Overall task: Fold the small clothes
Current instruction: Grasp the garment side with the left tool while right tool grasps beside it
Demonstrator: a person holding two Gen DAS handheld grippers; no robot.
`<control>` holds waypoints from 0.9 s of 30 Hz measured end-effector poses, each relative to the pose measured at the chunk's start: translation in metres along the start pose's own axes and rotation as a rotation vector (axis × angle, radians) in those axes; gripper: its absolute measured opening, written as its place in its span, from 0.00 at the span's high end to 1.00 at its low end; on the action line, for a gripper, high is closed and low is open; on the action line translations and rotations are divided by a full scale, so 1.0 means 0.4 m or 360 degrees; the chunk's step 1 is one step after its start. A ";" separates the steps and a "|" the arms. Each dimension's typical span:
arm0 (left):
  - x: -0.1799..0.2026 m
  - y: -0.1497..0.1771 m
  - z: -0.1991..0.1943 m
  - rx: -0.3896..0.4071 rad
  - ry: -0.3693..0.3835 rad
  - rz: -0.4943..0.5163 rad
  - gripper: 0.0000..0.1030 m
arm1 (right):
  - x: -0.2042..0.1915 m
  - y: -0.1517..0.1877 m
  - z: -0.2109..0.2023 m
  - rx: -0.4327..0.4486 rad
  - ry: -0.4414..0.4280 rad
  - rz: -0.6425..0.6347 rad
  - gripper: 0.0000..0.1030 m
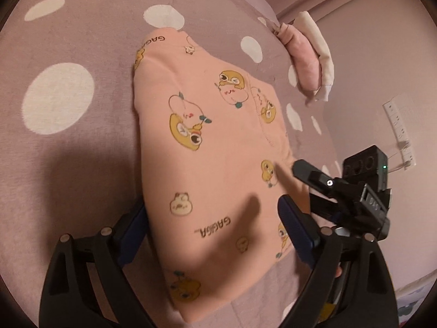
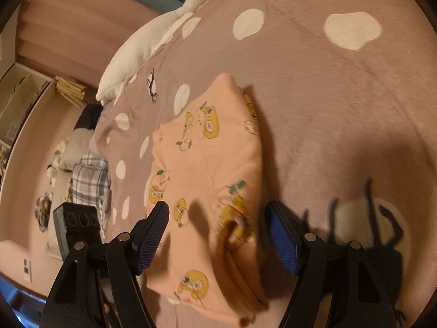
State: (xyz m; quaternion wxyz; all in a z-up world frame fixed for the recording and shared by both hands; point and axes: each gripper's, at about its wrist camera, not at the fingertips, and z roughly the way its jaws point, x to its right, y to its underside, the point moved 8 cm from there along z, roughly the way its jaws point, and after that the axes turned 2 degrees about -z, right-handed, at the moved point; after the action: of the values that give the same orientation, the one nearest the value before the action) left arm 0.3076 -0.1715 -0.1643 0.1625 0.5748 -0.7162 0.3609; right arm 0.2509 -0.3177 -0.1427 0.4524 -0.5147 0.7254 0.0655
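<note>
The spotted mauve bedspread point(image 1: 68, 164) is spreading out under and beyond both claws, and the folded peach garment point(image 1: 213, 142) with its yellow cartoon print is lying flat on it, directly ahead of and below each claw. In the left wrist view the left gripper point(image 1: 213, 227) is standing wide, its blue pads flanking the near end of the garment without pressing it; the right gripper's tip point(image 1: 308, 172) is hovering just to its right, over the garment's edge. In the right wrist view the right gripper point(image 2: 218, 235) is likewise gaping, with the stacked fold edge point(image 2: 243, 273) sitting between its fingers and nothing pinched. Judging from this, the garment is already folded into a compact packet, and the step in hand is either a last fold or a release. To do it well, each claw should be coming down square onto the thick layered edge (the layers are looking loose there), catching every layer together. A white plush goose point(image 2: 153, 38) is lying well beyond, out of the way.
</note>
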 end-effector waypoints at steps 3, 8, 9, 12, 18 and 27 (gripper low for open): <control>-0.005 -0.014 0.001 0.0008 0.0093 -0.0071 0.13 | -0.012 -0.008 0.024 -0.0018 -0.0005 -0.0020 0.29; -0.016 -0.039 -0.005 0.0030 0.0167 -0.0178 0.17 | -0.026 -0.029 0.058 -0.0018 -0.0021 -0.0019 0.29; -0.020 -0.043 -0.007 0.0042 0.0165 -0.0196 0.23 | -0.027 -0.031 0.062 -0.0018 -0.0023 -0.0016 0.29; -0.038 -0.047 -0.014 0.0073 0.0145 -0.0251 0.38 | -0.028 -0.034 0.065 -0.0012 -0.0035 -0.0013 0.29; -0.055 -0.044 -0.019 0.0066 0.0001 -0.0211 0.65 | -0.027 -0.029 0.067 0.0019 0.0013 -0.0033 0.49; -0.029 -0.039 -0.036 0.0116 -0.0148 -0.0071 0.73 | -0.054 -0.021 0.043 0.0078 0.0178 -0.0209 0.77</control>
State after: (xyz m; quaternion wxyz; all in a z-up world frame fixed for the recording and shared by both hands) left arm 0.3231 -0.1544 -0.1569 0.1161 0.6122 -0.6964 0.3560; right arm 0.2688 -0.2972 -0.1340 0.4271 -0.5527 0.7155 -0.0111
